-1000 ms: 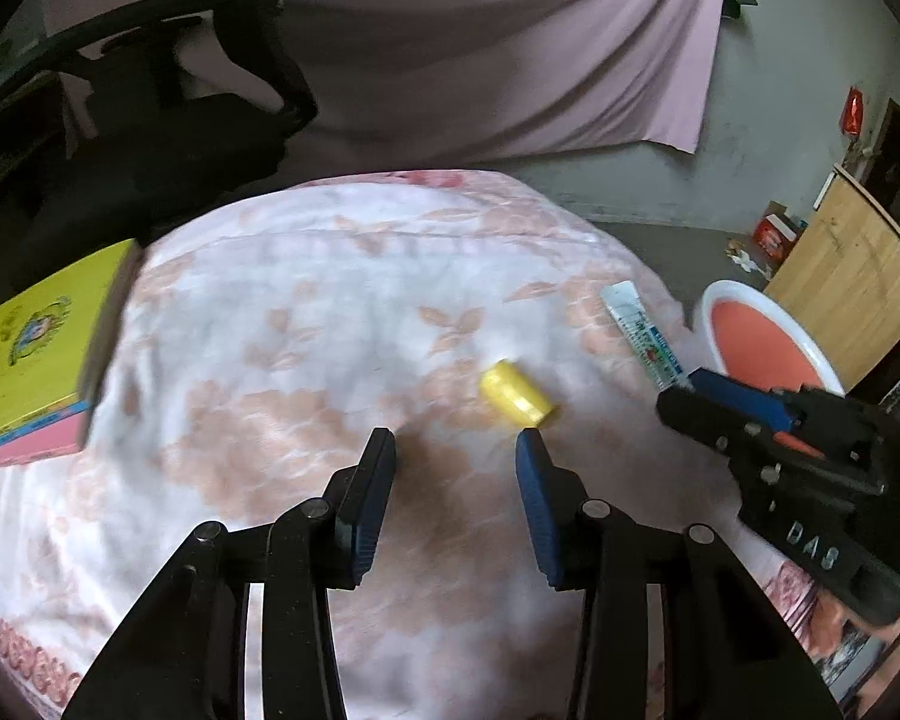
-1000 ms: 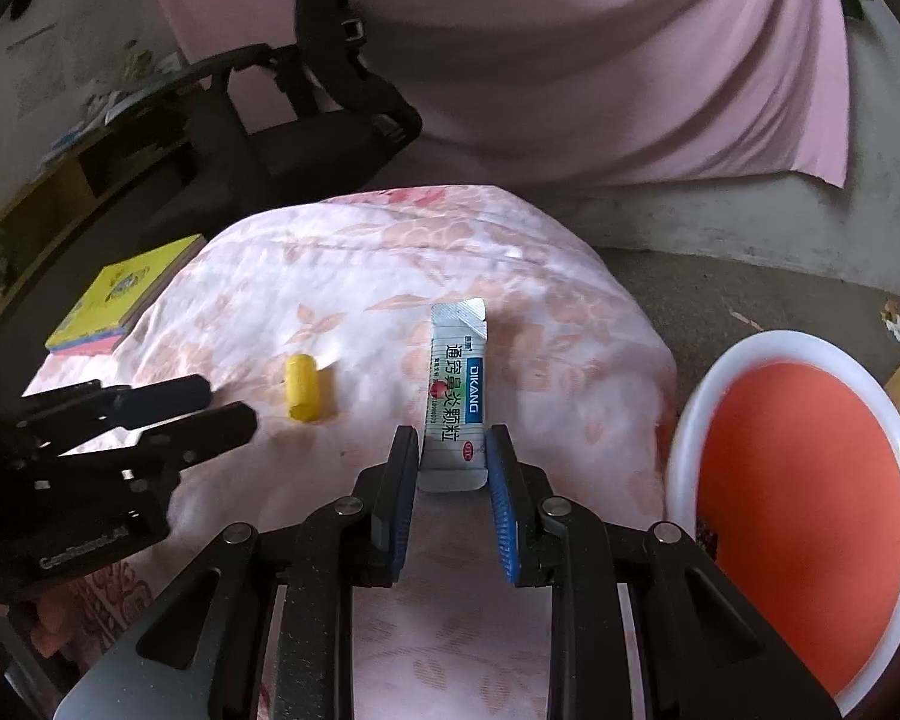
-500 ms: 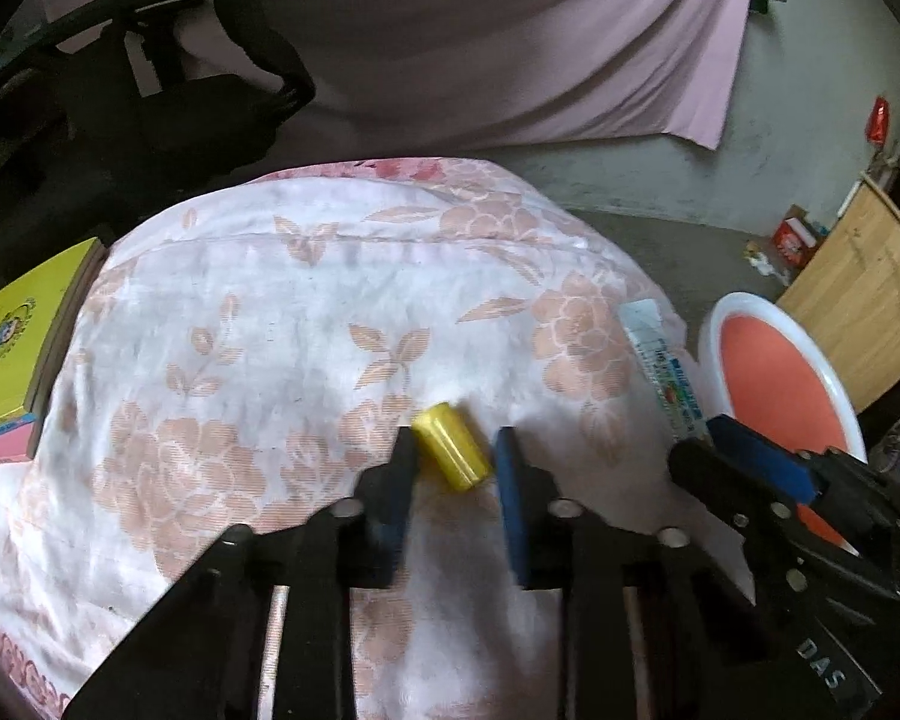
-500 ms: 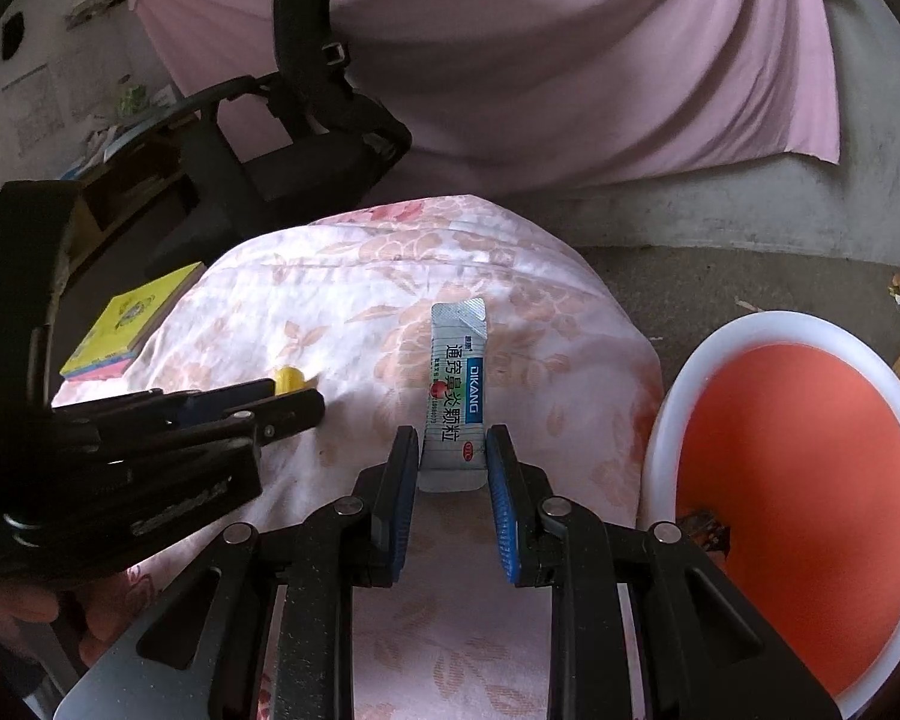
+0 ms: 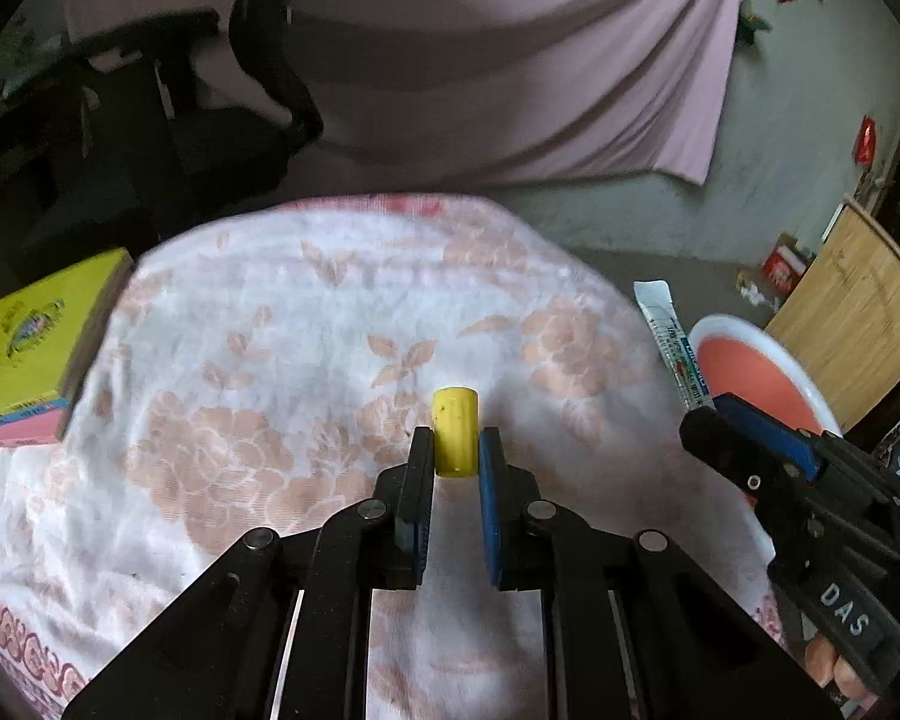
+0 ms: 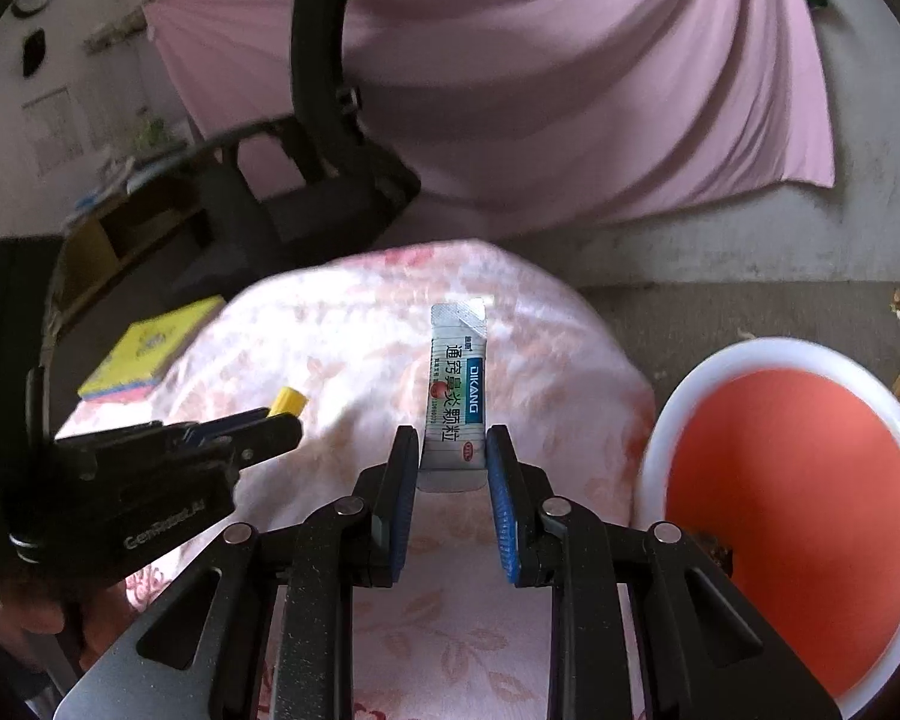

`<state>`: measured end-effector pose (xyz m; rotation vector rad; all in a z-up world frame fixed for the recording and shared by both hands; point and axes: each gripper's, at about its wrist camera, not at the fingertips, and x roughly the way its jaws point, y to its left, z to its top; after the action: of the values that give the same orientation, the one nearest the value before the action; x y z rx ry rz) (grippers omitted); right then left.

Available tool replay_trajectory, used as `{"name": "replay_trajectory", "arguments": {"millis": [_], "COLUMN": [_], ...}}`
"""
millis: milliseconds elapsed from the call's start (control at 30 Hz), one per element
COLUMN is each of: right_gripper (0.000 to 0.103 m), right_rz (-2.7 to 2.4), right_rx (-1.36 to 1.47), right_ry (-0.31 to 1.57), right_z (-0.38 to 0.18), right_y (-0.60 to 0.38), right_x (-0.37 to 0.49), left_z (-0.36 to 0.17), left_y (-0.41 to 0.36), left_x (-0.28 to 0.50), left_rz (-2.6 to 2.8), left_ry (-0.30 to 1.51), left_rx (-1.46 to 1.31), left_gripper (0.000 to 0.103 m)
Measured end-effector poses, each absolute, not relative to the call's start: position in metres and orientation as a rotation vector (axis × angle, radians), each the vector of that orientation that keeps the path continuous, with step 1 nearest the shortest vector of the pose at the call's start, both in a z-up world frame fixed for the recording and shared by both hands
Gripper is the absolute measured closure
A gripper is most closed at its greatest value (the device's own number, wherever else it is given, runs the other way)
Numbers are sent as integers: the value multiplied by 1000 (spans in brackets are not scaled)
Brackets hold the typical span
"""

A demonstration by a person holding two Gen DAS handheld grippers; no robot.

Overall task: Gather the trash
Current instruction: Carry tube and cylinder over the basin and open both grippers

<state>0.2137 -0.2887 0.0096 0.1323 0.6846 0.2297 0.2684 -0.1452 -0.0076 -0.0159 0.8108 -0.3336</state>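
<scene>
Left gripper (image 5: 456,450) has just been closing; its blue pads now clamp a small yellow plastic cylinder (image 5: 455,438), which pokes out ahead of the fingertips, its lower end between the jaws. Whether the cylinder is clear of the floral pink-and-white cloth (image 5: 306,372) below is hard to judge. In the right view the cylinder shows only as a yellow tip past the left gripper's fingers, the rest hidden.

Right gripper (image 6: 453,450) is clamped on the bottom edge of a flat white sachet with blue label and printed characters (image 6: 456,390); the sachet stands up ahead of the jaws. In the left view it is a thin blurred strip.

Right of the right jaws sits a round white-rimmed basin with orange inside (image 6: 798,480), its lower edge cut off by the frame; some dark scrap lies at its near wall, too small to identify.

Left of the left jaws, a yellow book on a pink one (image 5: 24,354), cut off at the frame edge. Behind, a black office chair (image 5: 210,120), blurred.
</scene>
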Motion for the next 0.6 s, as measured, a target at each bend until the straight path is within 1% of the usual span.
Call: {"name": "replay_trajectory", "arguments": {"millis": [233,367,600], "right_gripper": [82,82,82], "right_rz": [195,142,59], "right_rx": [147,110,113], "right_ry": [467,354,218], "right_z": [32,45,60], "right_y": [-301,-305,-325], "right_x": [179,161,135], "left_z": [21,40,70], "left_y": [-147,-155,-176], "left_x": [238,220,195], "left_rz": [-347,-362,-420], "left_ry": [636,544,399], "left_rx": [9,20,63], "left_gripper": [92,92,92]}}
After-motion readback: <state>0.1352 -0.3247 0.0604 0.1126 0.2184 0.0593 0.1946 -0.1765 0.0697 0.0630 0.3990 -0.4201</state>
